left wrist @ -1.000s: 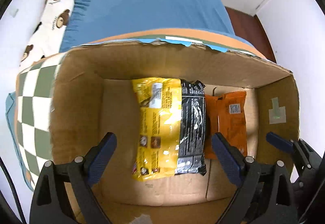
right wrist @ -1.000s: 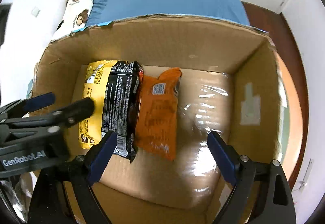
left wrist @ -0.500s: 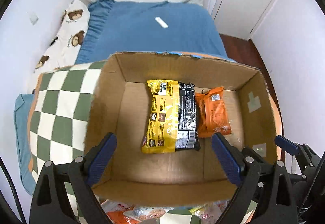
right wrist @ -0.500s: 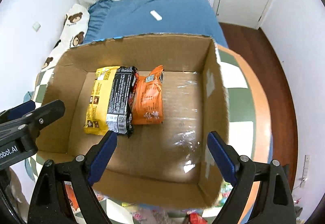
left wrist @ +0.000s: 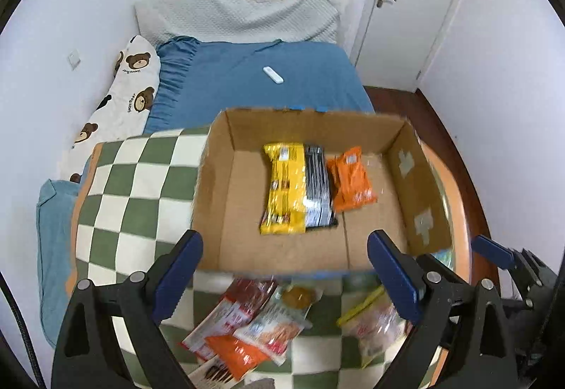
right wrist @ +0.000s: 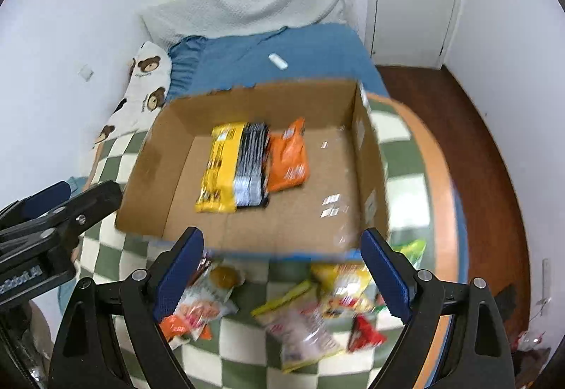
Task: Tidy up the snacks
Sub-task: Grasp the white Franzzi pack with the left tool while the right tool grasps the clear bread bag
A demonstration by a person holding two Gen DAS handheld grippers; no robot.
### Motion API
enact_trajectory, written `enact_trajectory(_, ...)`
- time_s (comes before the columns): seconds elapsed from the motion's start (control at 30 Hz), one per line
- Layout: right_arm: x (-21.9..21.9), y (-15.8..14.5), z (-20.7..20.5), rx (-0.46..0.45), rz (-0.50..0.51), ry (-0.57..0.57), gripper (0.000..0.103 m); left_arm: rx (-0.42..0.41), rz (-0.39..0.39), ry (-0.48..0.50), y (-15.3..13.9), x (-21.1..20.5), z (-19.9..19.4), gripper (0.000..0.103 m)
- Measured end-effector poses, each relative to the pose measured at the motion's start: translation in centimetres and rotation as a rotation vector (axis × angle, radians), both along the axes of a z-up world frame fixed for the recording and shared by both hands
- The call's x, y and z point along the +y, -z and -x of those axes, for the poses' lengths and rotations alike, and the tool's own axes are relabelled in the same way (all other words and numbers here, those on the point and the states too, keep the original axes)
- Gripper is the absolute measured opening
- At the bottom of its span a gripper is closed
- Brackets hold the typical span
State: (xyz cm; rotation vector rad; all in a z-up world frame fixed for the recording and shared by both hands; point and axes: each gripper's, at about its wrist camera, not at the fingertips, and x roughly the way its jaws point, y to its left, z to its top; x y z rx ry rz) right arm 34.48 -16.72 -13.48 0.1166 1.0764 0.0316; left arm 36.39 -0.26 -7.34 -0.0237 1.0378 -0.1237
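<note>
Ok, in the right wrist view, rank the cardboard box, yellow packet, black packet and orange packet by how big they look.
1. Cardboard box, by far.
2. Yellow packet and black packet: alike in length, overlapping and blurred, so no ranking.
3. Orange packet, shortest.

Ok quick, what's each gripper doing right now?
Left gripper: open, holding nothing.
Right gripper: open, holding nothing.

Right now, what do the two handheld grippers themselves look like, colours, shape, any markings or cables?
Both are alike: the left gripper and right gripper each have two black angular plastic arms with round silver bolts, tipped with flat blue pads. In the right wrist view the left gripper's black body carries white lettering, only partly readable. A thin black cable runs along the left wrist view's edge. No hands or sleeves show.
</note>
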Motion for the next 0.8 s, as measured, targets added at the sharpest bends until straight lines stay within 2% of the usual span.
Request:
enact_trajectory(0.1, 0.3, 3.2, 1.6, 0.09, -0.022, -0.003, 0.093, 0.045, -0.05, 0.039, 2.4, 1.0, 2.2, 0.095)
enact_trajectory(0.2, 0.3, 6.9, 2.8, 0.173, -0.018, -0.003, 0.093, 0.132, -0.135, 0.098, 6.8, 2.0, 4.5, 0.095)
enact_trajectory(0.33, 0.1, 12.2, 4.0, 0.286, 0.023, 0.009, 0.093, 0.308, -0.257, 0.184, 14.2, 3.5, 6.9, 0.095)
enact_trajectory(0.43, -0.1, 14.7, 4.7, 0.329, 0.06, 0.012, 0.093, 0.376, -0.342, 0.232, 18.1, 4.2, 8.3, 0.095)
enact_trajectory(0.6, 0.0, 17.5, 5.5, 0.377, 0.097, -0.004, 0.093, 0.482, -0.39, 0.319, 22.6, 4.9, 10.3, 0.095)
enact_trajectory(0.73, 0.1, 19.3, 5.5, 0.394, 0.156, -0.019, 0.092, 0.556, -0.464, 0.4, 26.0, 4.5, 11.4, 0.095)
enact_trajectory(0.77, 0.1, 19.5, 5.6, 0.393, 0.172, -0.017, 0.086, 0.56, -0.466, 0.395, 26.3, 4.6, 11.5, 0.079)
enact_trajectory(0.8, 0.2, 19.7, 5.8, 0.391, 0.188, -0.014, 0.074, 0.571, -0.449, 0.376, 26.6, 4.7, 11.5, 0.066)
